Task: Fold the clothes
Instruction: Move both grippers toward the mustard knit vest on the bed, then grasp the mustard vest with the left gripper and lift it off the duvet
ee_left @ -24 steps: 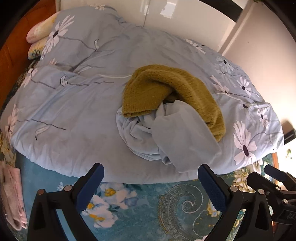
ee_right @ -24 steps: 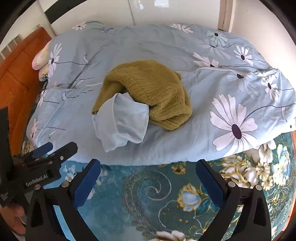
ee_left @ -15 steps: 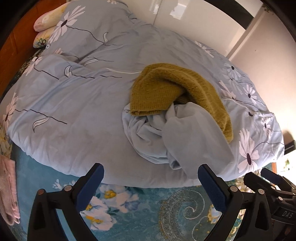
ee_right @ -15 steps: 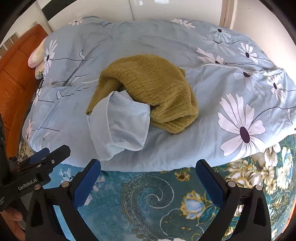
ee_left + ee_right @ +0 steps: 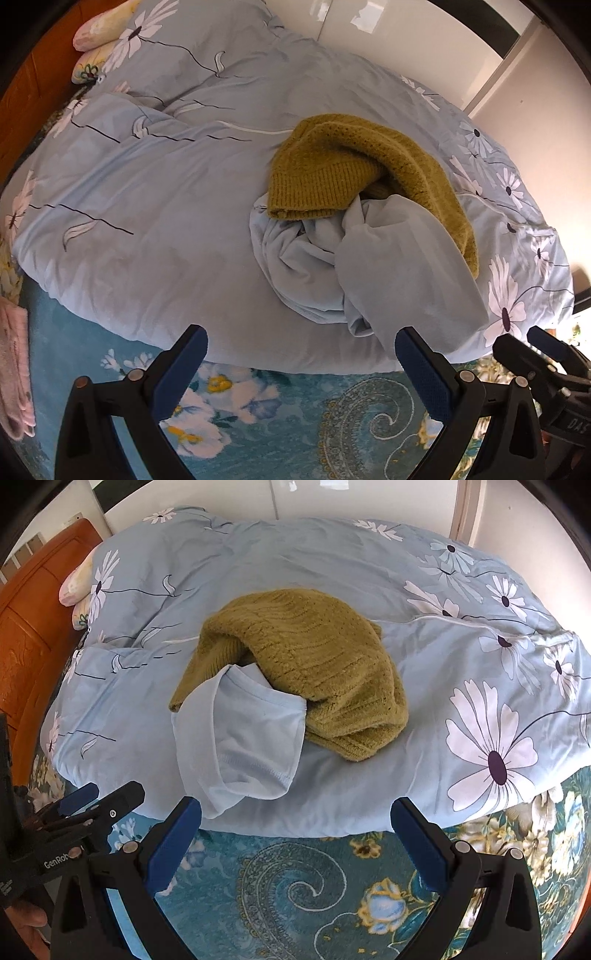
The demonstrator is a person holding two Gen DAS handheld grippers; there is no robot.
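Note:
A crumpled light-blue shirt lies on the flowered duvet, partly under an olive knitted sweater. Both also show in the right wrist view: the shirt and the sweater. My left gripper is open and empty, just short of the shirt's near edge, above the duvet's border. My right gripper is open and empty, just in front of the shirt's hem. Each gripper shows in the other's view: the right one in the left wrist view, the left one in the right wrist view.
The light-blue flowered duvet covers the bed. A teal flowered bedsheet lies under my grippers. Pillows and an orange wooden headboard are at the left. A pink cloth lies at the far left. A white wall stands behind.
Both grippers have moved forward toward the clothes pile, which now looks larger and closer. Both stay open. The clothes have not moved.

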